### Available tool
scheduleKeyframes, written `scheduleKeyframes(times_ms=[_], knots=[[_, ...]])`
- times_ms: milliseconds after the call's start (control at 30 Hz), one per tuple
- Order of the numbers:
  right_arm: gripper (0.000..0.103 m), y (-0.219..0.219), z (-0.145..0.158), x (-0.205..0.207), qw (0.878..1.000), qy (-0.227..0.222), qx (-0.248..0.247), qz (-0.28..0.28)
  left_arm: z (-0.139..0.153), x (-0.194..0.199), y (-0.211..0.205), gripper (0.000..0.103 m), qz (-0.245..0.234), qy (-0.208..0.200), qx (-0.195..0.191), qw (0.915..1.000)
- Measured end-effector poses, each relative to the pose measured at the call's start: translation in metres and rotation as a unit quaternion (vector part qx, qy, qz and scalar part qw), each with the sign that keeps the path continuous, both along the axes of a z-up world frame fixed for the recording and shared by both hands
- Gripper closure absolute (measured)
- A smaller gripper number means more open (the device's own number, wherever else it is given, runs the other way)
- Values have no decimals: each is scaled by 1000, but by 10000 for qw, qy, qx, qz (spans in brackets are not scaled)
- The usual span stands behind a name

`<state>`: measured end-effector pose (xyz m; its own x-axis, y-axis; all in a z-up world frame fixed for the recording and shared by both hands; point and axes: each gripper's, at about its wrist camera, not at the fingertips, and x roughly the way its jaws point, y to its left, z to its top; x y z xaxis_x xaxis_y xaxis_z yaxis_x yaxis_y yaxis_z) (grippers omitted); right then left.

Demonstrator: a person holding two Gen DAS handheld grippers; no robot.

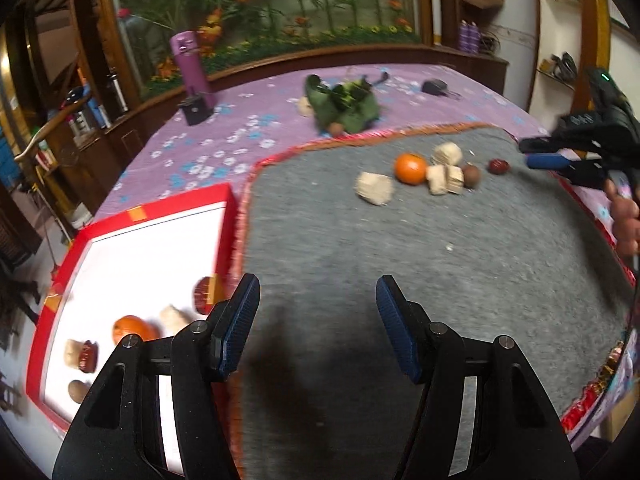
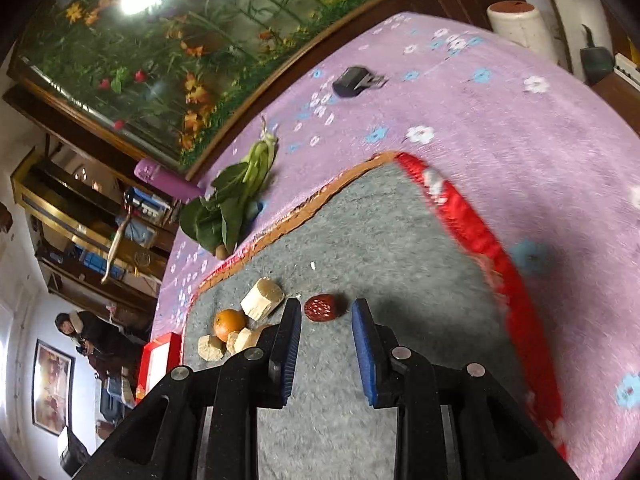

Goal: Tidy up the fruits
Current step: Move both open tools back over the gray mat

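On the grey mat [image 1: 400,260] lie an orange [image 1: 410,168], several beige chunks [image 1: 375,188], a brown round fruit [image 1: 471,176] and a red date [image 1: 498,166]. My left gripper [image 1: 318,328] is open and empty over the mat's near side, beside the red-rimmed white tray [image 1: 36,344], which holds an orange [image 1: 130,328], beige pieces, red dates and a brown fruit. My right gripper [image 2: 326,344] is open, with the red date [image 2: 320,308] just ahead between its fingertips. It shows at the right edge of the left wrist view [image 1: 560,160]. The orange [image 2: 229,323] lies to its left.
A purple flowered cloth [image 2: 500,112] covers the table. Leafy greens [image 1: 344,102] and a small brown fruit [image 1: 336,129] lie beyond the mat. A purple bottle [image 1: 191,66], a small black box [image 1: 196,110] and a black gadget [image 1: 434,87] stand farther back.
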<state>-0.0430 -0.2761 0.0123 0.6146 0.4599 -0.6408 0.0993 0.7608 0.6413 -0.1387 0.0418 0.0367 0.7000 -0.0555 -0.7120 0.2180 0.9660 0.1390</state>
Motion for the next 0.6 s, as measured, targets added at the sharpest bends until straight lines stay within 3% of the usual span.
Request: scheduleKeyframes(times_ms=[100, 200, 333, 400, 600], knots=[[78, 11, -5, 14, 9995, 267, -112, 96, 1, 2, -6, 42, -76, 45, 50, 9999], [77, 28, -11, 27, 9974, 438, -544, 182, 6, 13, -4, 42, -10, 12, 89, 10000], [79, 40, -7, 25, 9931, 158, -1098, 375, 9, 38, 0, 42, 121, 151, -2, 9998], [85, 46, -8, 24, 9886, 16, -1443, 424, 12, 51, -3, 42, 150, 190, -102, 9997], [85, 60, -10, 20, 9739, -383, -2161, 583, 4, 84, -32, 42, 45, 358, -252, 9990]])
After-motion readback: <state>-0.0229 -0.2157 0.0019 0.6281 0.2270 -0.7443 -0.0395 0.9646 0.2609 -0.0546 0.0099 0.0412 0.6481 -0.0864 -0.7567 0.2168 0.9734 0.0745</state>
